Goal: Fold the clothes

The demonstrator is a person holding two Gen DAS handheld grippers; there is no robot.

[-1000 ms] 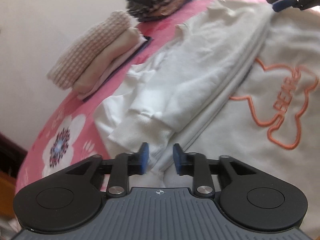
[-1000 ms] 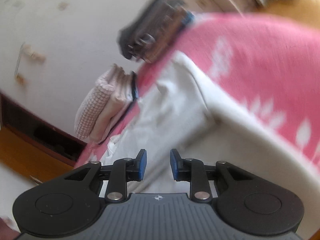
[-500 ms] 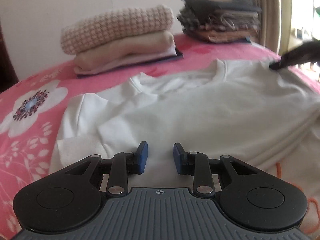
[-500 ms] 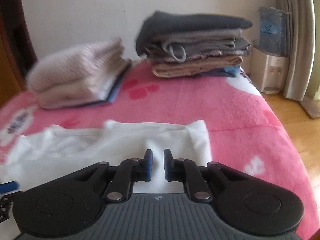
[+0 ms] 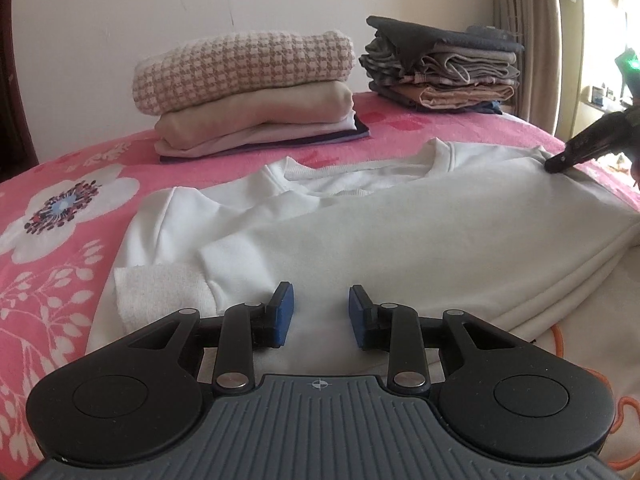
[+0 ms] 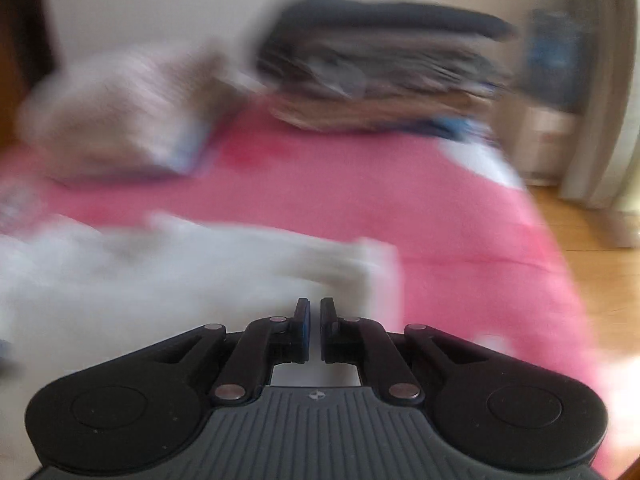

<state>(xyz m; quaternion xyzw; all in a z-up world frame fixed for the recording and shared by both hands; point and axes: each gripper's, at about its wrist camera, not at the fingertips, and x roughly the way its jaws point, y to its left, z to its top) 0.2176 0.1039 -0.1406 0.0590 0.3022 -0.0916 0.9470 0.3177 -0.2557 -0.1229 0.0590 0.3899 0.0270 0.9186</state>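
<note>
A white sweatshirt (image 5: 400, 236) lies spread on the pink bed, with its neck toward the wall and a sleeve folded across its chest. Orange stitching shows at its lower right edge. My left gripper (image 5: 320, 312) hangs open just above the fabric beside the sleeve cuff (image 5: 160, 284), with nothing pinched. In the left wrist view my right gripper (image 5: 554, 166) comes in from the right, its tip shut on the sweatshirt's far shoulder corner. The right wrist view is blurred. There the right gripper (image 6: 315, 312) shows its jaws together over the sweatshirt (image 6: 140, 280).
Against the wall stand two folded piles: a checked knit on beige clothes (image 5: 248, 92) and a stack of dark and brown garments (image 5: 440, 72). The pink flowered bedspread (image 5: 60, 220) ends at the right, above a wooden floor (image 6: 600, 280). A curtain (image 5: 532, 40) hangs at the far right.
Both views have rolled to level. The right gripper has swung across to the sweatshirt's shoulder and its jaws have closed. The left gripper has settled lower, near the cuff, with its jaws unchanged.
</note>
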